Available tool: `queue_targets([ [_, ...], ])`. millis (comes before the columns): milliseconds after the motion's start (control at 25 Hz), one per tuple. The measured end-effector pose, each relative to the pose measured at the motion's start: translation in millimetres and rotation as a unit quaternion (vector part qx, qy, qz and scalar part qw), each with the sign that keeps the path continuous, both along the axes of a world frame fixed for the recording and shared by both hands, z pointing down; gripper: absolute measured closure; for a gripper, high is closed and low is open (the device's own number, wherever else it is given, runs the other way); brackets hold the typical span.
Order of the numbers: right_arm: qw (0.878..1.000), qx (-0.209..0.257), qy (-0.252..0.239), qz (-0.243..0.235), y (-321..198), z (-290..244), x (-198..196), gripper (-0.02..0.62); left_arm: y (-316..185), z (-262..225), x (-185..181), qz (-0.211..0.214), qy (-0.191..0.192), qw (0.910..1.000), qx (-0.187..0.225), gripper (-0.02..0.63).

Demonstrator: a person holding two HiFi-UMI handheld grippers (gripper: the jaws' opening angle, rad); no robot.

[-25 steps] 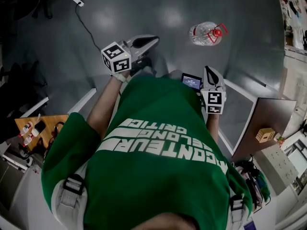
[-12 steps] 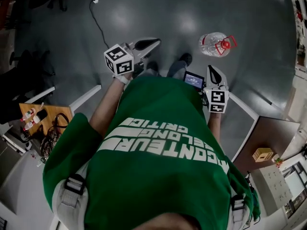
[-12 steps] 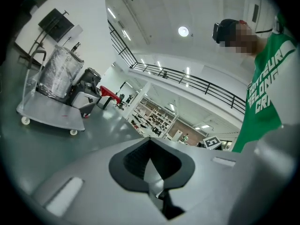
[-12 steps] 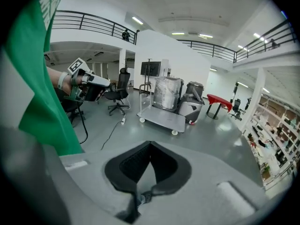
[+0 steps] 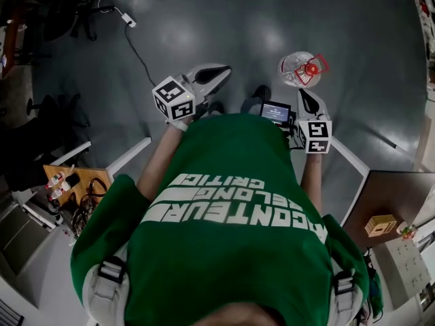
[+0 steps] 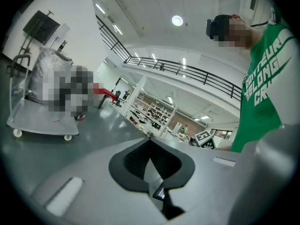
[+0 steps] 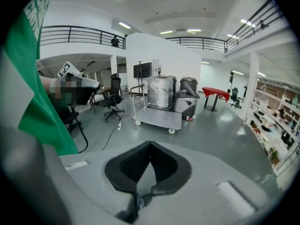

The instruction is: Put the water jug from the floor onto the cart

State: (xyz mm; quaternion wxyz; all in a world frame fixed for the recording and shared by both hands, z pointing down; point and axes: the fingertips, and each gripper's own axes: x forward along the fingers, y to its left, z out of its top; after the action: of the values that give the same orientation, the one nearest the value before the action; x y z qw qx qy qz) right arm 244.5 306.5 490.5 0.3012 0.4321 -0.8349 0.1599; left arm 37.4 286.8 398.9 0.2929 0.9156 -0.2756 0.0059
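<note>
At far left a wooden table top (image 5: 76, 176) holds small bottles and dark cabling; their labels are too small for me to read. A white power strip (image 5: 129, 21) lies on the smooth, glossy grey floor (image 5: 238, 19), its dark cable trailing toward the person. The left gripper (image 5: 221, 70) is grey moulded plastic with a cube of black-and-white square markers (image 5: 173, 98). In the left gripper view its black ribbed pads are pressed together with nothing between them. The person's green shirt (image 5: 224, 250) carries white block print, upside down from the head camera and only partly legible: "CRITIC", "LONG", "CONTEUR". The water jug (image 5: 298, 68) is clear plastic and rounded, with a red cap and a red handle. It stands on the floor just ahead of the right gripper (image 5: 304, 95) and apart from it; I cannot tell whether it is upright or tilted. The right gripper carries a small lit screen (image 5: 276, 113), its text unreadable. Its jaws are likewise closed tight on nothing. In the right gripper view the cart (image 7: 158, 119), a flat grey platform on white castors, stands well apart across the floor and bears a bundle wrapped in film (image 7: 160, 92).
</note>
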Motion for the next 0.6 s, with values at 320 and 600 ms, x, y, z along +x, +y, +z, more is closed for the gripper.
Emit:
queue_targets([
  [320,1.000,-0.017,0.006,0.021,-30,18,59,0.603,-23,9,27,-0.008,-0.023,0.9996,-0.017,0.592],
  [600,0.999,-0.025,0.013,0.017,-43,29,90,0.603,-35,14,62,0.006,-0.061,0.9980,-0.018,0.592],
])
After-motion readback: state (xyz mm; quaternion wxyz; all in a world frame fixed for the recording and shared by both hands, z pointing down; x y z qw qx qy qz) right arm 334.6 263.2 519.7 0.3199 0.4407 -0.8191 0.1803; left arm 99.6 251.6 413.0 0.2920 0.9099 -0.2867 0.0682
